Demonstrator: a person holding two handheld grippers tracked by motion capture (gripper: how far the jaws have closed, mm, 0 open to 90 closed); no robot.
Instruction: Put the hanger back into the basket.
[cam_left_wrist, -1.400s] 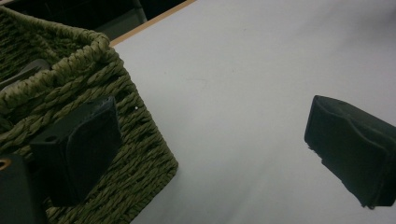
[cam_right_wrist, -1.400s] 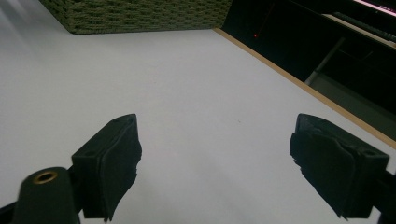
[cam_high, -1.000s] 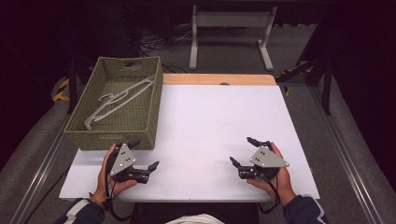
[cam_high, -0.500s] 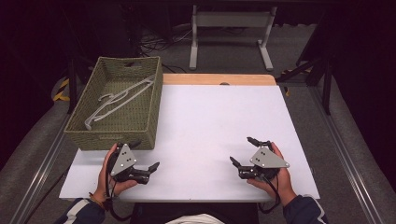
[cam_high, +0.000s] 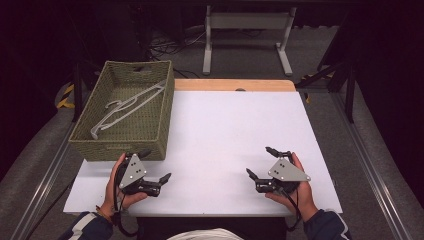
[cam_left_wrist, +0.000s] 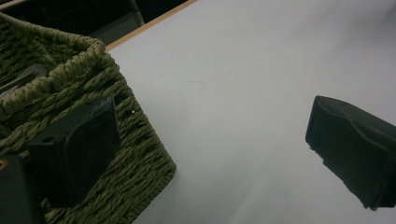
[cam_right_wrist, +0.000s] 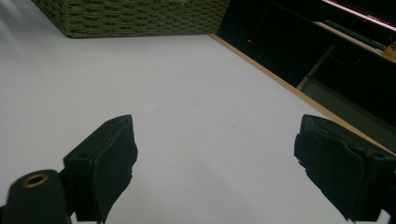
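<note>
Both pairs of fingers are spread wide and nothing is held between them. On the left gripper (cam_high: 156, 165), the black rubbery fingers (cam_left_wrist: 74, 154) are blocky and matte, and one of them is seen close against the near corner of the basket (cam_high: 120, 149), though whether it touches the weave cannot be told. The right gripper (cam_high: 261, 162) is held low over the bare table (cam_high: 235, 130), well apart from the basket; its fingers (cam_right_wrist: 105, 163) are thick, ridged pads with worn edges, and a brass-coloured ring is seen at the base of one. A grey three-cornered plate is carried on top of each gripper, and each is gripped by a hand (cam_high: 116, 196) from below.

The basket is rectangular, woven from thick olive-green twisted cord, with a rolled rim and a slot handle in its end walls. It is set on the left side of the table, its near wall just beside the left gripper. Inside it, pale hangers (cam_high: 125, 107) of thin, smooth plastic are laid slanted across the floor, hooks toward the near left corner.

The table is covered by a smooth, matte white sheet, with a light wooden strip exposed along the far edge.
</note>
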